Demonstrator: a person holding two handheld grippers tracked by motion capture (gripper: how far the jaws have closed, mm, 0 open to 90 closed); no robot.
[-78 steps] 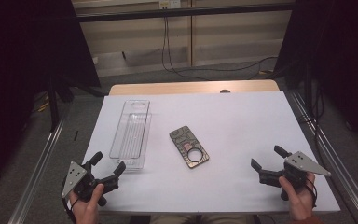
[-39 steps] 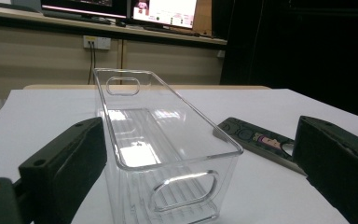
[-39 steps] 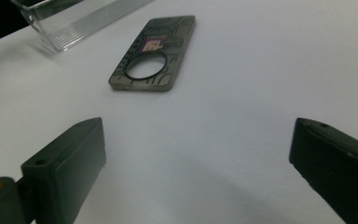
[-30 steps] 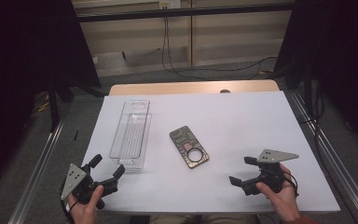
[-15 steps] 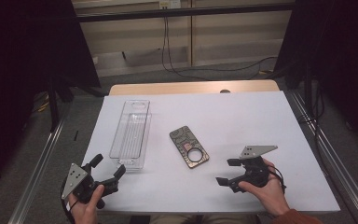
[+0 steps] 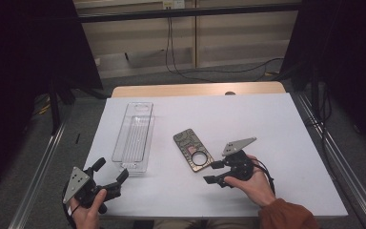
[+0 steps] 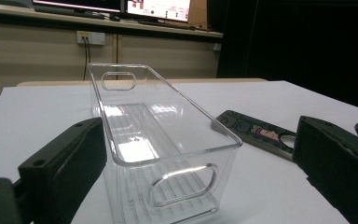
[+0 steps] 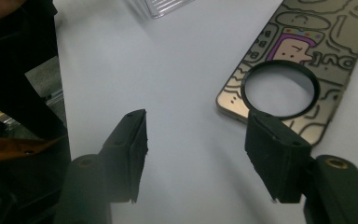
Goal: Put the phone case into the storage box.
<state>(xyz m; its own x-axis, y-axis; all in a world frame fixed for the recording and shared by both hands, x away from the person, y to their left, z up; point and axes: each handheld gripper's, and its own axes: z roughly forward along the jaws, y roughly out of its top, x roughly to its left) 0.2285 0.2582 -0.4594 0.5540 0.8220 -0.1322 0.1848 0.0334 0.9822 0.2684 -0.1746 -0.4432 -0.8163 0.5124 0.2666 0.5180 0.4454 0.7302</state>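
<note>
At the near edge of the white counter (image 6: 286,143), the right hand-held gripper (image 6: 213,172) is narrowing its half-open, empty jaws just short of the flat, bronze-toned phone case with a round black ring (image 6: 193,149), whose long axis is running away toward the far-left; the left hand-held gripper (image 6: 110,171) is waiting wide open and empty, facing the clear plastic bin (image 6: 134,136).

Background bits around the white worktop (image 6: 276,124)

It's a wooden worktop under a white sheet, the bare wood edge (image 6: 198,89) peeking out at the far side. Black cables (image 6: 181,57) trail across the grey floor (image 6: 138,76) behind it, a wall socket (image 7: 91,37) sits on the beige wall, and lit monitors (image 7: 157,8) are up top.
</note>
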